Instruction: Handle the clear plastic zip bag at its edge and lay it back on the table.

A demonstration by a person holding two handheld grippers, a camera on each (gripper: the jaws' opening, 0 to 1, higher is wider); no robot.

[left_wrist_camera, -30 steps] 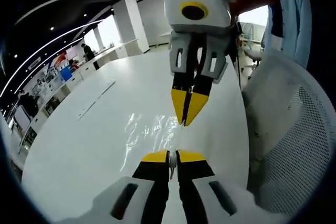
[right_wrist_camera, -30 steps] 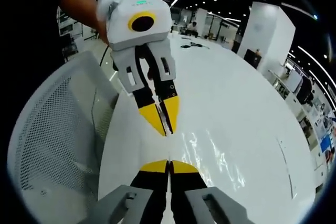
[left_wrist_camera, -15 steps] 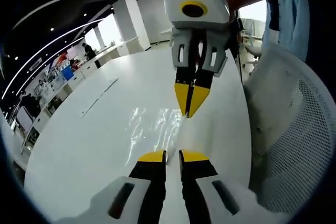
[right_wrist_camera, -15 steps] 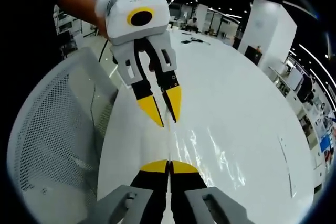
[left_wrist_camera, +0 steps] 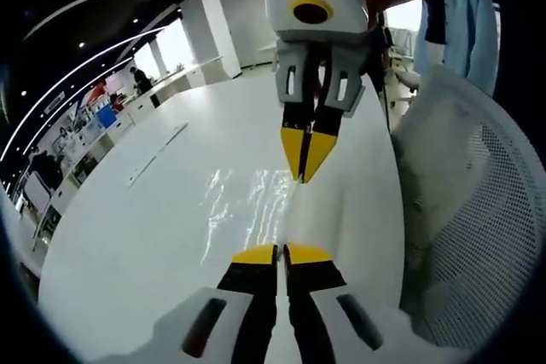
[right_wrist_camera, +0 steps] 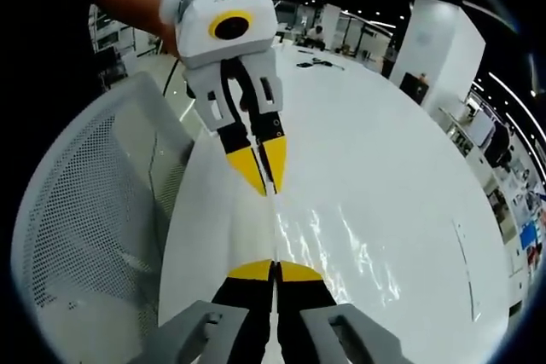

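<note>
Both tongs, left gripper [left_wrist_camera: 281,252] and right gripper [right_wrist_camera: 274,269], look clamped on the clear zip bag's [left_wrist_camera: 247,206] near edge at the white table's [left_wrist_camera: 128,228] chair-side edge; I'd judge lowering and letting go comes next.

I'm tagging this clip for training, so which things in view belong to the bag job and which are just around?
Job:
clear zip bag, edge pinched at both ends
left gripper, jaws shut
right gripper, jaws shut
white table

Around:
white mesh chair
flat strip farther along the table
</note>
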